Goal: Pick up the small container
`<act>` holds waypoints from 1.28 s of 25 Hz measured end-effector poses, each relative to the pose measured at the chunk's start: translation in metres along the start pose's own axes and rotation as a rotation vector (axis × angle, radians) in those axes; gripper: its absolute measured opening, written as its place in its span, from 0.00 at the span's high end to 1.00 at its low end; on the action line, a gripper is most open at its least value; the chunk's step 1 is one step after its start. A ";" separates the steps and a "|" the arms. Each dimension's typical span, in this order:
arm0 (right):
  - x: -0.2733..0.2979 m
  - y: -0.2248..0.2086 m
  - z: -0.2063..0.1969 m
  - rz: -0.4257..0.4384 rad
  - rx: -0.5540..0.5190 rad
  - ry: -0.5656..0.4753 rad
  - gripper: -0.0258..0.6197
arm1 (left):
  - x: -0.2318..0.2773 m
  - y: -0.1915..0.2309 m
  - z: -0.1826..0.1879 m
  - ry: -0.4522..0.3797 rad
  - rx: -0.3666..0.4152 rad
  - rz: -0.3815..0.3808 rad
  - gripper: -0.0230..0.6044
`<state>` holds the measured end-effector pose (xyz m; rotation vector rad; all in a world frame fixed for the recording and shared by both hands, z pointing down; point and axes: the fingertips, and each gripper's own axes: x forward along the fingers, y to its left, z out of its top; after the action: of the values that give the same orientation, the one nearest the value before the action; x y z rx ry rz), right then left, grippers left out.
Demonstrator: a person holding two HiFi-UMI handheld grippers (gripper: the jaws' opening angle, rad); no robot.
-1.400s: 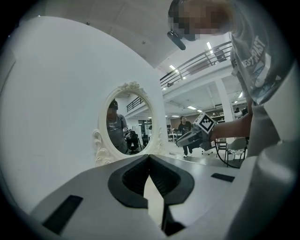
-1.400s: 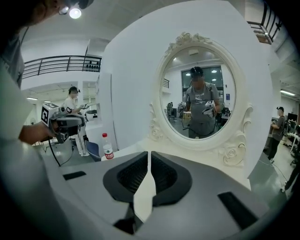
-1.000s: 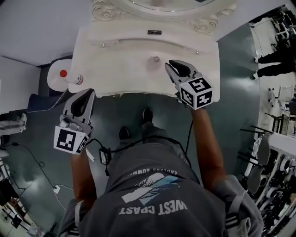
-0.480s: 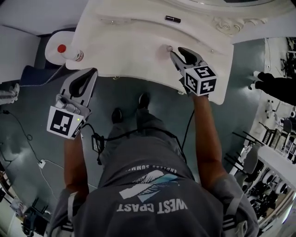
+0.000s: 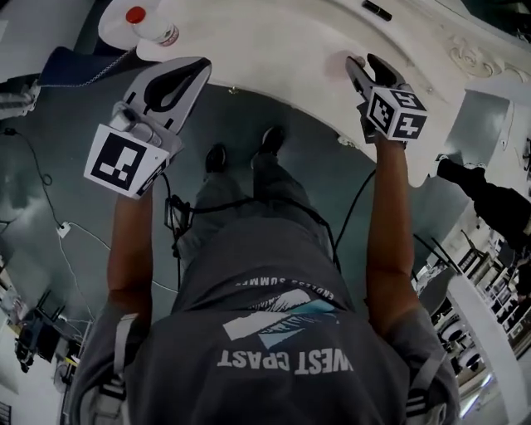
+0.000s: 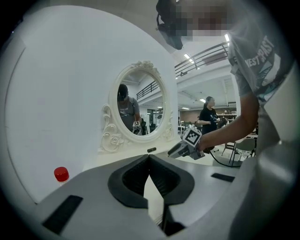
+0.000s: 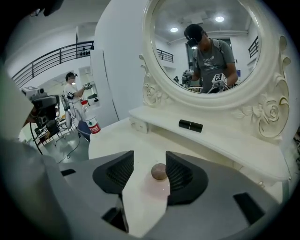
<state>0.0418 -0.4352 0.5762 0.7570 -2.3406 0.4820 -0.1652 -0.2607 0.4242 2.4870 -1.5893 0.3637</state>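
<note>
The small container (image 7: 159, 171) is a round brownish knob-like thing on the white vanity table (image 7: 112, 140). My right gripper (image 7: 150, 157) straddles it, and its jaws are opening. The container sits between the pads, close to the right pad, and is not squeezed. In the head view the right gripper (image 5: 362, 61) rests its tips on the table (image 5: 274, 41), hiding the container. My left gripper (image 5: 202, 65) hangs in the air by the table's front edge. Its pads meet, shut on nothing (image 6: 149, 157).
A black lipstick tube (image 7: 191, 125) lies on the raised shelf under the oval ornate mirror (image 7: 206, 47). A bottle with a red cap (image 5: 149, 23) stands at the table's left end. People stand in the room beyond. The person's feet (image 5: 241, 149) are just below the table edge.
The right gripper has moved forward over the table to the container and its jaws have spread. The left gripper has come up nearer the table edge. The head view has tilted.
</note>
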 end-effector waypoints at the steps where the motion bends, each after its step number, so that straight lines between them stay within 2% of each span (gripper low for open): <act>1: 0.002 0.000 -0.001 0.001 -0.002 0.006 0.60 | -0.001 -0.001 -0.002 0.012 -0.007 0.002 0.94; 9: 0.022 0.000 -0.004 -0.013 -0.027 0.023 0.60 | -0.002 0.001 -0.012 0.035 -0.035 0.009 0.94; 15: 0.030 -0.004 -0.003 -0.057 -0.055 0.010 0.63 | -0.008 0.004 -0.016 0.017 -0.030 0.015 0.94; 19: 0.038 -0.006 -0.008 -0.088 -0.075 0.016 0.64 | -0.013 0.005 -0.021 0.042 -0.047 0.019 0.94; 21: 0.039 -0.010 -0.007 -0.112 -0.074 0.000 0.72 | -0.014 0.005 -0.021 0.045 -0.050 0.019 0.94; 32: 0.038 -0.017 -0.012 -0.143 -0.029 -0.021 0.74 | -0.011 0.004 -0.023 0.044 -0.045 0.005 0.94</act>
<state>0.0328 -0.4572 0.6124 0.9118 -2.2876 0.3786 -0.1763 -0.2465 0.4433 2.4251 -1.5695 0.3765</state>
